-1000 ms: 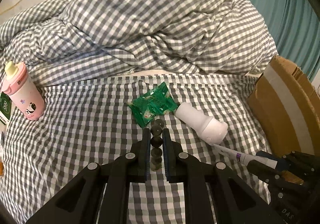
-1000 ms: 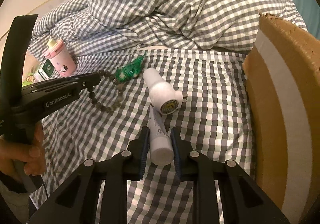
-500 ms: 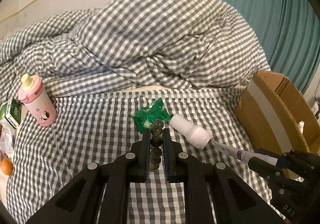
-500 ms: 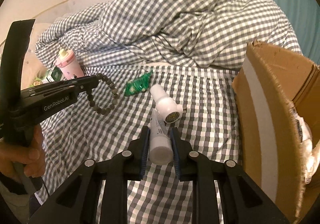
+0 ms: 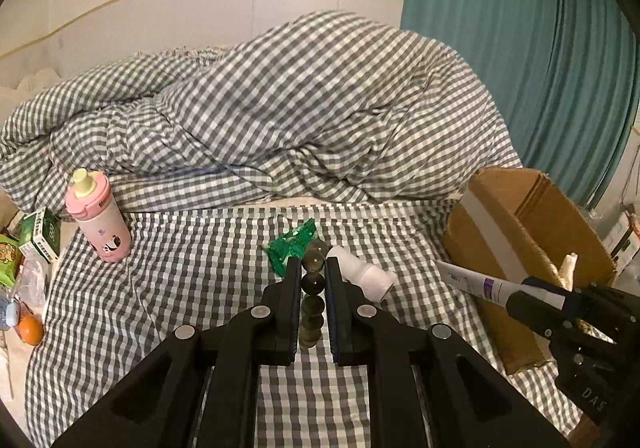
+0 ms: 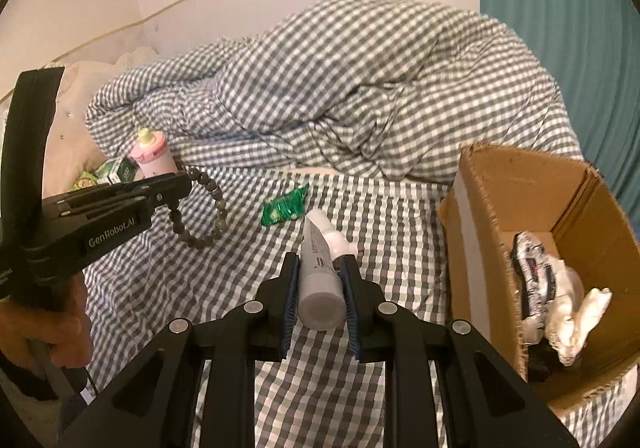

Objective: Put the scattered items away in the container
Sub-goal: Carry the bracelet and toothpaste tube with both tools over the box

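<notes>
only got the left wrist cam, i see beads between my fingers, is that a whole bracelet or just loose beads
Observer: A whole bead bracelet. It hangs as a closed loop from the left gripper.
Operator: ok and is the box empty
Observer: No, the cardboard box holds crumpled white wrappers.
Operator: how is the tube gripped
Observer: The right gripper clamps the tube near its cap end, with the cap towards the camera.

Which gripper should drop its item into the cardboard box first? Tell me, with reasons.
Right. The right gripper, shut on the white tube, sits beside the open cardboard box. The left gripper, holding the bead bracelet, hangs farther from the box, across the bed.
</notes>
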`<state>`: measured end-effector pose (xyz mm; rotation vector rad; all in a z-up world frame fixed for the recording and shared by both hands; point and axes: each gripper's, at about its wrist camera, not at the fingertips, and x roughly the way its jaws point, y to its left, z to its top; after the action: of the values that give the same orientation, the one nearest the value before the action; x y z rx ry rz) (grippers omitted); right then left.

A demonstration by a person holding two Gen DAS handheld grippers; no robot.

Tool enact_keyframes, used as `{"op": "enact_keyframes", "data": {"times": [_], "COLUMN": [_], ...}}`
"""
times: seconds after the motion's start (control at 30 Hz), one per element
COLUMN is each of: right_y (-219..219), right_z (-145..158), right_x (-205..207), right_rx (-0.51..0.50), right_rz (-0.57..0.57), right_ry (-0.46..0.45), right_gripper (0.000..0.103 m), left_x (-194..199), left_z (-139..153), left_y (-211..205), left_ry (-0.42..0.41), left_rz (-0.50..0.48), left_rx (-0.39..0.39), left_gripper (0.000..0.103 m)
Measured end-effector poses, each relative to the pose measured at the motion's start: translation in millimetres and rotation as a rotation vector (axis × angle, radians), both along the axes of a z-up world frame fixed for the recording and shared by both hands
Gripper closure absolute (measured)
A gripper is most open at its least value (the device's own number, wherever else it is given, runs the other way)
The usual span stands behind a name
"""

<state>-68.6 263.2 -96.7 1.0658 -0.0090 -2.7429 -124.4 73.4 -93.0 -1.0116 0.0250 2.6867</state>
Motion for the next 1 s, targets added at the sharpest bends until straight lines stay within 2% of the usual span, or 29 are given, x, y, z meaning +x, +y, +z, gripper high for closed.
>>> {"op": "enact_keyframes", "data": {"times": [1.0], "right_y": [34], "right_z": [103], "right_x": [111], "right_rx": [0.020], "right_rz": [-0.076], "right_ry": [0.210], "right_gripper": [0.082], "left_x": [102], "left_z": [95], "left_y": [28], "left_ry": [0.166], "left_rz": [-0.073], "left_rx": [0.041], "left_gripper": [0.092]}}
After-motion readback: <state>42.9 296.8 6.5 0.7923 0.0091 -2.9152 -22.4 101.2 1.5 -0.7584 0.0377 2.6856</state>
